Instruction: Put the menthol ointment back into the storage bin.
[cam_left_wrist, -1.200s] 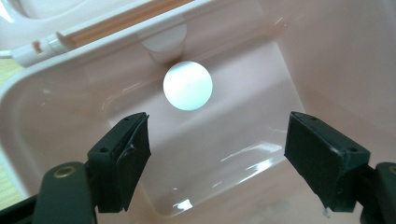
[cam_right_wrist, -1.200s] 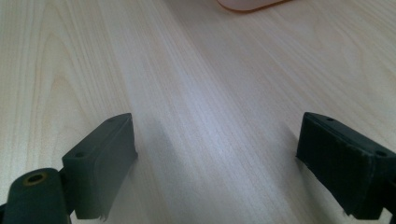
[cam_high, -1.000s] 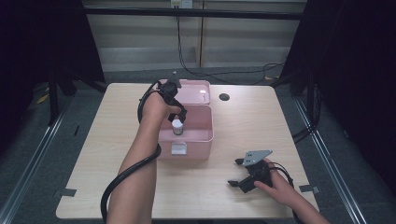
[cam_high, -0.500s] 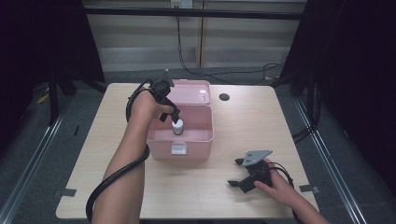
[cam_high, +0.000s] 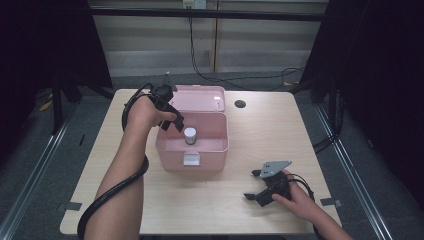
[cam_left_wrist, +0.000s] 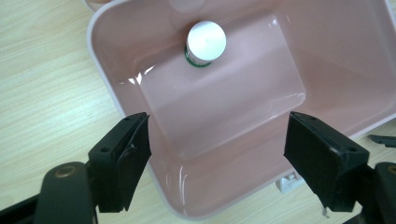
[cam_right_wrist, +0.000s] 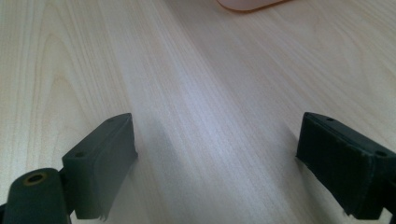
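Note:
A pink box (cam_high: 218, 146) stands open in the middle of the table, its lid (cam_high: 200, 97) leaning back. Inside it a small bottle with a white cap (cam_high: 190, 135) stands upright on the floor of the box (cam_left_wrist: 219, 93); the same bottle (cam_left_wrist: 206, 42) appears from above in the left gripper view. My left gripper (cam_high: 172, 122) hangs over the box's left rim, open, nothing between its fingers (cam_left_wrist: 123, 163). My right gripper (cam_high: 256, 196) rests low over the bare table at the front right, open and holding nothing (cam_right_wrist: 215, 163).
A round dark hole (cam_high: 240, 104) sits in the wooden tabletop (cam_high: 260, 135) behind the box. A white latch (cam_high: 191, 160) is on the box's front wall. Cables trail from both grippers; the left one loops along the forearm (cam_high: 115, 190).
My left gripper has drawn back to the left and upward, away from the bottle, which stays standing in the box. The right gripper has not moved.

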